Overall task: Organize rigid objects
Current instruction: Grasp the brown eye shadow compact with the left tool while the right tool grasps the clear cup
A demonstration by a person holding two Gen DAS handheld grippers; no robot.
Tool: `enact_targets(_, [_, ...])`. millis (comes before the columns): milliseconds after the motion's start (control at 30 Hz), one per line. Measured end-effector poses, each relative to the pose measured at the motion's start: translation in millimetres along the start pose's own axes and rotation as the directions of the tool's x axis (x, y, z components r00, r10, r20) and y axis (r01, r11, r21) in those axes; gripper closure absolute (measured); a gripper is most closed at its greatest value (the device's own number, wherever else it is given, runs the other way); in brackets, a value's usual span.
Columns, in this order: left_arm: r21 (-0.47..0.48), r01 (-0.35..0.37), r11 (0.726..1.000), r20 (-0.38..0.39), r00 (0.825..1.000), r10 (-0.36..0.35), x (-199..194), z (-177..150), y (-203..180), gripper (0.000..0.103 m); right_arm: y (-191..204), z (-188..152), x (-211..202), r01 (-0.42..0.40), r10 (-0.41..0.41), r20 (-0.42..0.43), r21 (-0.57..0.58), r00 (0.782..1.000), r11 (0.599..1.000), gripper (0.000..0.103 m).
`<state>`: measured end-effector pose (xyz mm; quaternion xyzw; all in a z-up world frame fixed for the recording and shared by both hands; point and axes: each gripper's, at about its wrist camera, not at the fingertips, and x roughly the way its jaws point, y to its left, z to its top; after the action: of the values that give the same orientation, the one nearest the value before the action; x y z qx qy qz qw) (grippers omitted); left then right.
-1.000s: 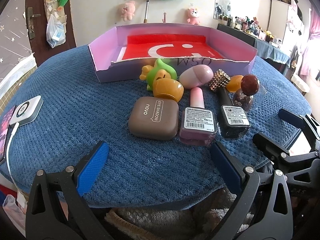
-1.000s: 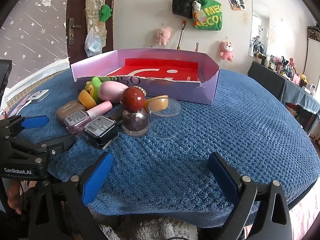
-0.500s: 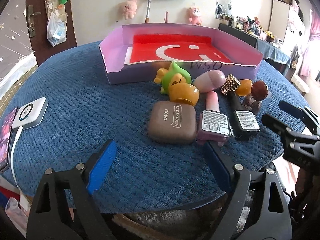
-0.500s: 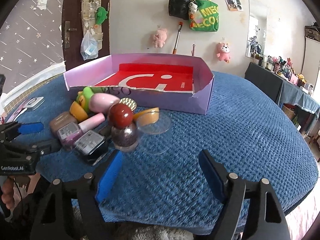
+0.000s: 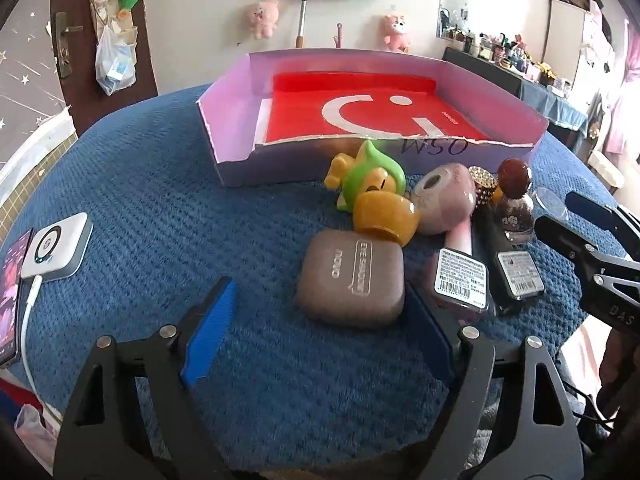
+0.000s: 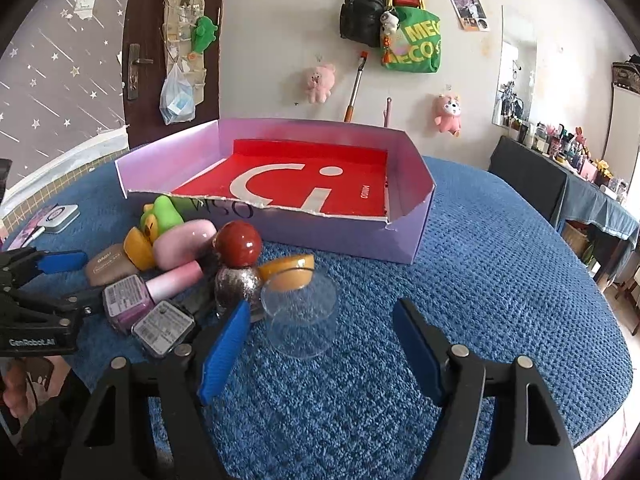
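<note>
A pile of small items lies in front of a purple box with a red floor [image 5: 232, 168] [image 6: 404, 248]. My left gripper [image 5: 320, 320] is open, its blue pads on either side of a brown eye-shadow case [image 5: 352, 276], not touching it. My right gripper [image 6: 320, 336] is open, framing a clear round lid [image 6: 300, 316]. Beside the lid stand a glitter bottle with a red ball cap [image 6: 236, 264], a pink nail-polish bottle [image 6: 152, 288], a black bottle [image 6: 164, 328], an orange piece [image 6: 288, 272], a pink pebble-shaped case [image 6: 184, 240] and a green toy [image 6: 164, 212].
A white power bank [image 5: 56, 246] with a cable and a phone [image 5: 10, 296] lie at the table's left edge. The blue cloth [image 6: 500, 280] covers the round table. A dark side table with clutter [image 6: 560, 176] stands at the right.
Both grippers have moved forward toward the pile. The left one now straddles the eye-shadow case; the right one has closed in on the clear lid. Both stay open.
</note>
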<state>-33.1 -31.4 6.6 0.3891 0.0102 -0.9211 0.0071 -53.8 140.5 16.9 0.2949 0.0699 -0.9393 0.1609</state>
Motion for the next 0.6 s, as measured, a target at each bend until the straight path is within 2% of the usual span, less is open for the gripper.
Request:
enact_targets(67, [0.002,0.003,1.000,0.001,1.000,-0.003,1.9,1.0,-1.0,0.024,-1.2,1.0,1.5,-0.037,0.037,-0.003,0.013,0.999,0.999,0.032])
enact_targets(167, [0.025,0.014,1.000,0.009,1.000,-0.014,1.7,1.3,-6.2,0.038,-1.5,2.7,4.0,-0.113,0.114,-0.008,0.034,0.993,0.993,0.038])
enact_targets(233, [0.042,0.032,0.999,0.011,0.999,-0.032,0.6,1.5,-10.2,0.054,2.5,3.3,5.5,-0.144,0.144,-0.015,0.030,0.989,0.989,0.045])
enact_targets(267, [0.049,0.036,0.998,0.012,0.999,-0.036,-0.2,1.5,-11.7,0.055,5.0,3.7,5.9,-0.133,0.134,-0.018,0.018,0.991,0.991,0.046])
enact_targets(300, [0.056,0.032,0.998,0.013,0.999,-0.033,-0.8,1.1,-12.8,0.055,7.5,3.7,6.5,-0.112,0.112,-0.020,-0.002,0.994,0.994,0.057])
enact_targets(333, [0.058,0.034,0.998,0.015,0.999,-0.035,-1.4,0.5,-12.7,0.055,8.4,3.3,7.0,-0.102,0.102,-0.023,-0.012,0.995,0.995,0.061])
enact_targets(467, [0.038,0.057,0.998,0.016,0.998,-0.058,-5.6,1.1,-7.6,0.055,0.3,3.0,4.7,-0.134,0.135,-0.016,0.037,0.991,0.990,0.062])
enact_targets(600, [0.049,0.044,0.998,0.036,0.998,-0.045,-13.2,5.0,-8.4,0.055,2.0,7.5,0.4,-0.147,0.147,0.003,0.037,0.989,0.988,0.062])
